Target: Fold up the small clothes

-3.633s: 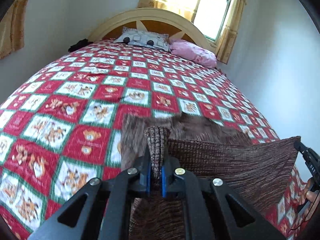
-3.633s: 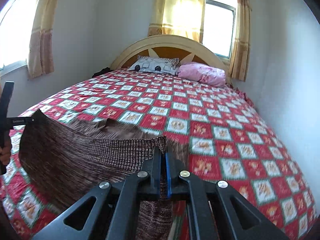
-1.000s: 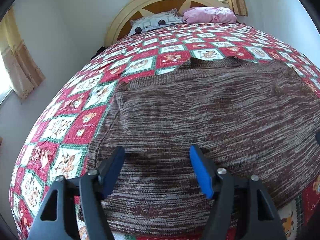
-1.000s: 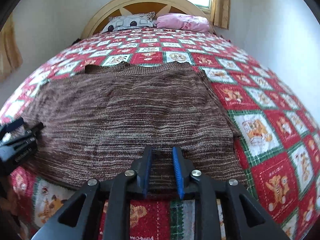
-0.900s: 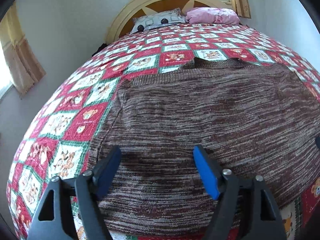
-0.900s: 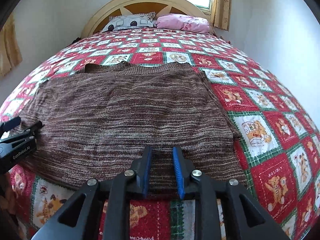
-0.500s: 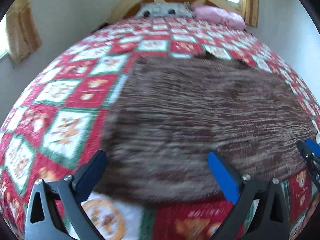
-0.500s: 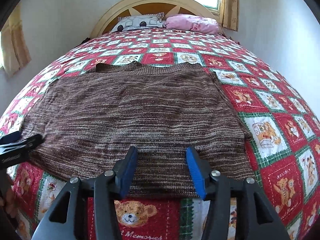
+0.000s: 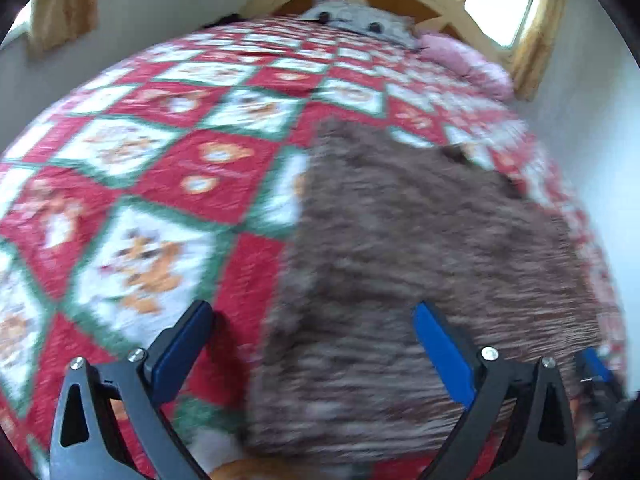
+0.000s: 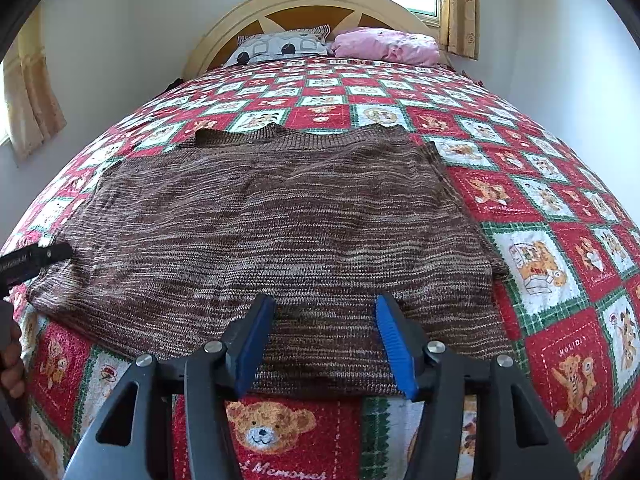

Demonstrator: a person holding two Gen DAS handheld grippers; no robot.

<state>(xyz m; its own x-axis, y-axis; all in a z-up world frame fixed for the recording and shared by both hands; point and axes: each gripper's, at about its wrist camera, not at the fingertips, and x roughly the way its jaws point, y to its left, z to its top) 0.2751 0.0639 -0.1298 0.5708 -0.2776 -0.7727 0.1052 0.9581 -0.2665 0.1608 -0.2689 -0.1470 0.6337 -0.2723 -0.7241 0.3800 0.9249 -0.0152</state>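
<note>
A brown knit garment [image 10: 272, 224] lies spread flat on the red patchwork bedspread [image 10: 560, 208]. My right gripper [image 10: 324, 340] is open and empty, just above the garment's near hem. My left gripper [image 9: 312, 344] is open wide and empty over the garment's left edge [image 9: 420, 280]; that view is blurred by motion. The left gripper's tip also shows at the far left of the right wrist view [image 10: 36, 258], next to the garment's left side. The right gripper shows at the lower right of the left wrist view [image 9: 600, 376].
Two pillows, a grey patterned one [image 10: 280, 48] and a pink one [image 10: 384, 46], lie against the wooden headboard [image 10: 312, 4]. White walls flank the bed. Curtained windows are behind the headboard and at the left [image 10: 32, 104].
Both grippers let go of the garment, which now lies flat. The right gripper opened in the last half second. The left gripper opened wider and swung left toward the garment's side.
</note>
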